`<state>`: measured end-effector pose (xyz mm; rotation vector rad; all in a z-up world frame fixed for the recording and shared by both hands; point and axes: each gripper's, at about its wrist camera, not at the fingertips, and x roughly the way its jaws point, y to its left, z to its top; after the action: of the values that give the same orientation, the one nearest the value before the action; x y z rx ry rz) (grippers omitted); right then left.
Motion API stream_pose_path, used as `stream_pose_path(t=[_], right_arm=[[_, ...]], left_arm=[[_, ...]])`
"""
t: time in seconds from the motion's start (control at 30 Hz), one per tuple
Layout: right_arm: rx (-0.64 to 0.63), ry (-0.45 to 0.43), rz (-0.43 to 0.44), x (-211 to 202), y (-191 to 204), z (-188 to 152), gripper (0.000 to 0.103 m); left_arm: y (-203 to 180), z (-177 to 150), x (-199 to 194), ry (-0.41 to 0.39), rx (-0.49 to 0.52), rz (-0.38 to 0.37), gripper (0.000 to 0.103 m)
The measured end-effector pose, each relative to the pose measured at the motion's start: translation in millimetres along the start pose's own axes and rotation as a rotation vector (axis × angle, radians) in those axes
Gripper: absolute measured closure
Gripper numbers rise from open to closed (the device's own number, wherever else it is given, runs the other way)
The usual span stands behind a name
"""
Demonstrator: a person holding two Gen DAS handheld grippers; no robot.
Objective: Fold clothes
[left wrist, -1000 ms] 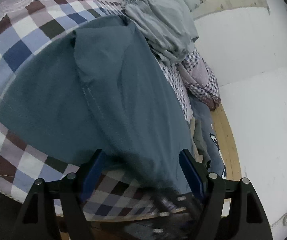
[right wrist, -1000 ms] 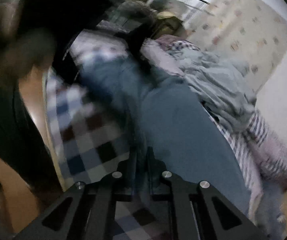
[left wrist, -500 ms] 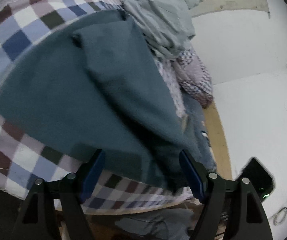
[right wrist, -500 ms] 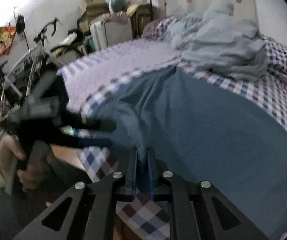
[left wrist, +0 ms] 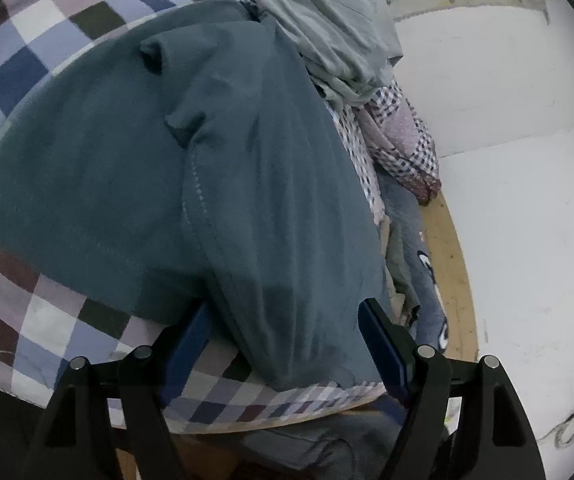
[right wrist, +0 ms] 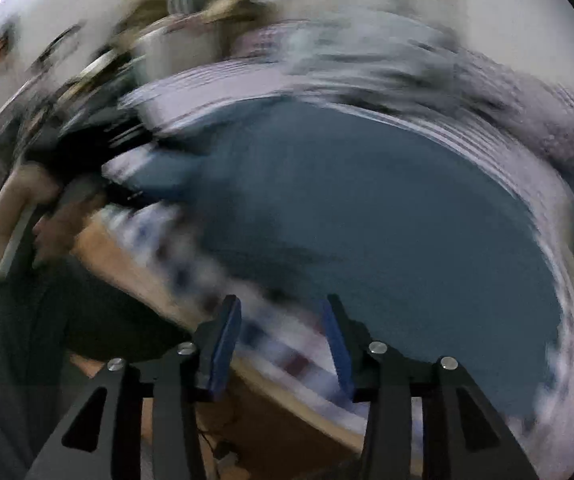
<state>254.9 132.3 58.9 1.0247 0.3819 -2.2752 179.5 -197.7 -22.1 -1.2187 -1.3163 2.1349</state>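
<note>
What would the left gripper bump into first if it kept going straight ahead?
Most likely the teal garment. The left gripper is open, and a fold of that cloth already lies between its fingers on the checkered bedspread. Depth is hard to judge.

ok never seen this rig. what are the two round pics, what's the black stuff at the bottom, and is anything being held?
No robot here: a person carries hand-held tongs in each hand, each with a fisheye camera looking along its two fingers. That gives the round pictures, and the black struts with blue pads at the bottom are the tongs themselves.

The left view shows the left tongs open over the near edge of a teal garment spread on a checked bedcover. The cloth lies between the pads, but they are wide apart and not gripping. A grey clothes pile sits further back.

The right view is badly motion-blurred. The right tongs are open and empty near the bed edge, with the same garment ahead. At far left a hand holds something dark, probably the other tongs.

Nothing is held.
</note>
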Motion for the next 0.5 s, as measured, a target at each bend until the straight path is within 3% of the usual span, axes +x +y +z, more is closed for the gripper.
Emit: stream_pose_path(t=[0.1, 0.2, 0.33, 0.43, 0.5], right_arm=[[0.288, -0.001, -0.063, -18, -67, -22, 0.056], [0.502, -0.027, -0.039, -29, -113, -42, 0.054], [0.648, -0.033, -0.019, -34, -145, -64, 0.055], [0.694, -0.061, 0.055, -36, -152, -72, 0.055], [0.725, -0.079, 0.116, -36, -155, -76, 0.056]], left_arm=[[-1, 1, 1, -0.011, -0.007, 0.001, 0.023], [0, 0, 1, -0.022, -0.016, -0.004, 0.023], [-1, -7, 6, 0.014, -0.047, -0.041, 0.023], [-14, -12, 9, 0.010, 0.019, 0.027, 0.023], [-30, -15, 5, -0.032, 0.105, 0.119, 0.023]])
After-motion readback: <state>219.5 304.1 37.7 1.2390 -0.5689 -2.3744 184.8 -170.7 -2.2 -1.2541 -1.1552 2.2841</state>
